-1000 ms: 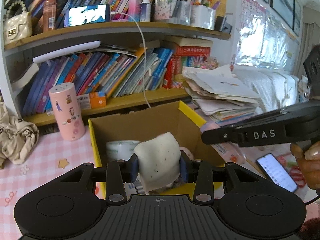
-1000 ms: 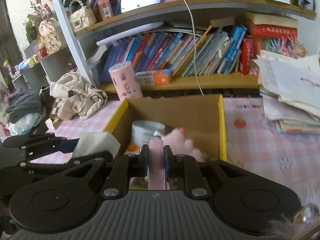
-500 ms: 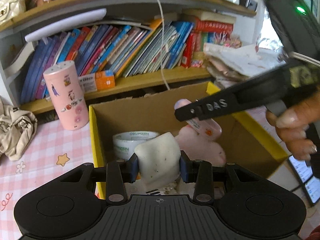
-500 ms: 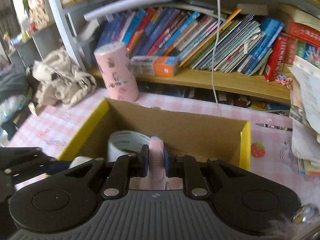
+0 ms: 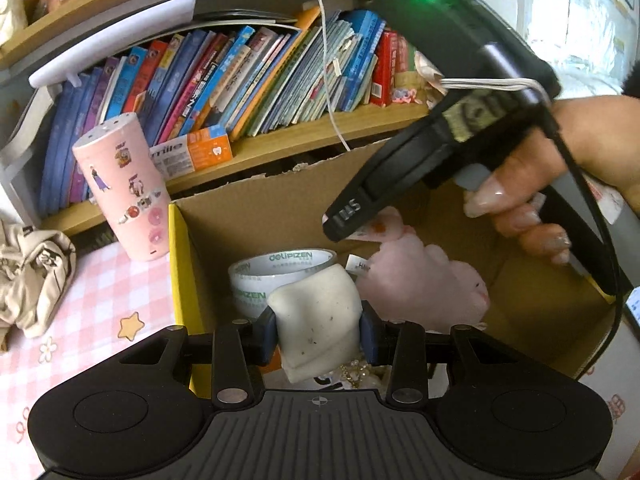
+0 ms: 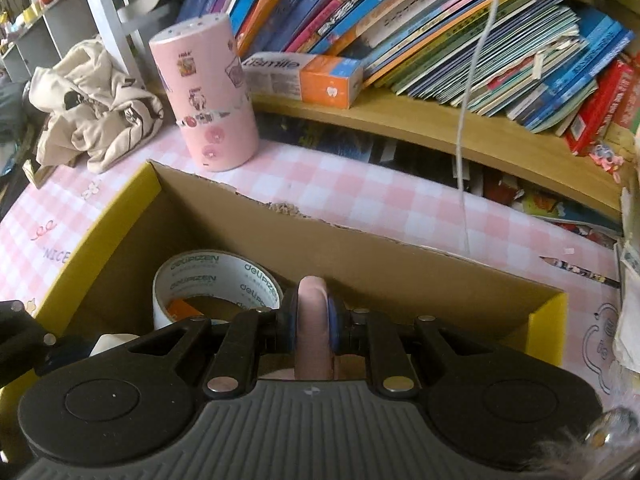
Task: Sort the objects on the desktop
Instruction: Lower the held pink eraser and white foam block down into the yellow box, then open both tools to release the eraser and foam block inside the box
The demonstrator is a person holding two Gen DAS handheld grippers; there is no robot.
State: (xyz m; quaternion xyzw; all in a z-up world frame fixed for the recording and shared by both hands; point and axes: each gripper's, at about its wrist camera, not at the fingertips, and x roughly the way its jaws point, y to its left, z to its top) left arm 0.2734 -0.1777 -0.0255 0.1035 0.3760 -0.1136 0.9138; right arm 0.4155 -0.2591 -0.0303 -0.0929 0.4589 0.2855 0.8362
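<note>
A bookshelf [image 6: 440,120] fills the top of both views above the pink-checked desk [image 6: 340,192]. The open cardboard box [image 5: 280,216] takes the frame's centre. Inside it, a tape roll [image 5: 280,268] stands left of centre, a pink plush toy [image 5: 432,284] to its right. Low in the left wrist view, the left claw [image 5: 318,330] pinches a soiled white block [image 5: 316,320] over the box. The right claw [image 6: 313,322] pinches a slim pink object [image 6: 313,328] at bottom centre of the right wrist view.
</note>
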